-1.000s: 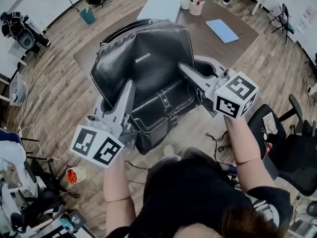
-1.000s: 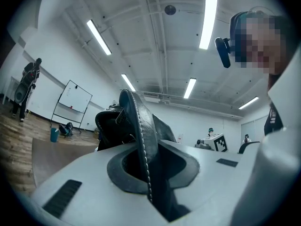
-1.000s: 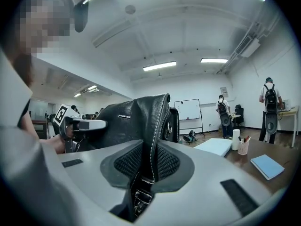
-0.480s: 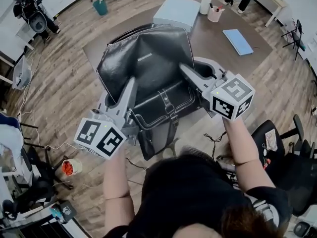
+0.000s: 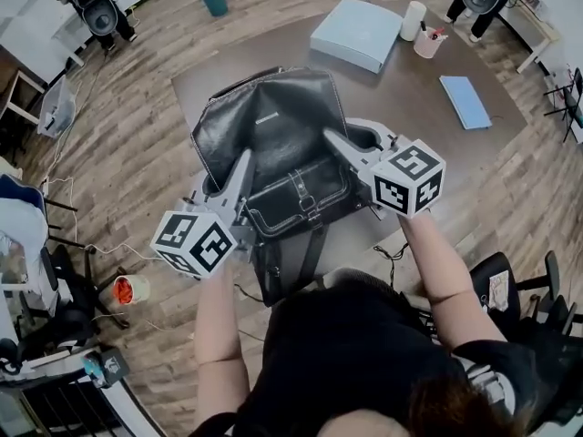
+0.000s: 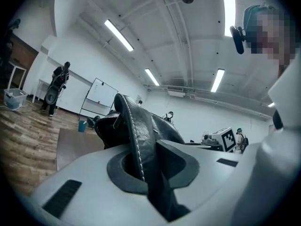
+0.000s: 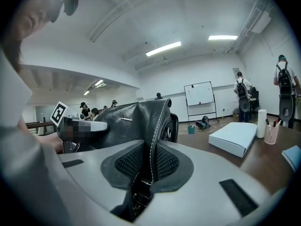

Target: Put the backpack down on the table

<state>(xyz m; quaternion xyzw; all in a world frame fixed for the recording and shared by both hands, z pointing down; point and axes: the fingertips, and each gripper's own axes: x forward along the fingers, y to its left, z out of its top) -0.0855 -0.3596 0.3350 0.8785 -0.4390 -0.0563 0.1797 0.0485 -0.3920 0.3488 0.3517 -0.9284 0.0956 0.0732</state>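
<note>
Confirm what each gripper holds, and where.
Both grip the black backpack: left gripper on its left stitched side edge, right gripper on the right one, its jaws having just closed further.

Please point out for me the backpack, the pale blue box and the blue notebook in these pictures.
backpack (image 5: 273, 126), head view, on its black front flap.
pale blue box (image 5: 358, 33), head view, on its lid.
blue notebook (image 5: 465, 101), head view, on its cover.

no readable txt; backpack (image 5: 273, 153) logo (image 5: 265, 119) too small.

Glossy black leather backpack (image 5: 273, 130)
</note>
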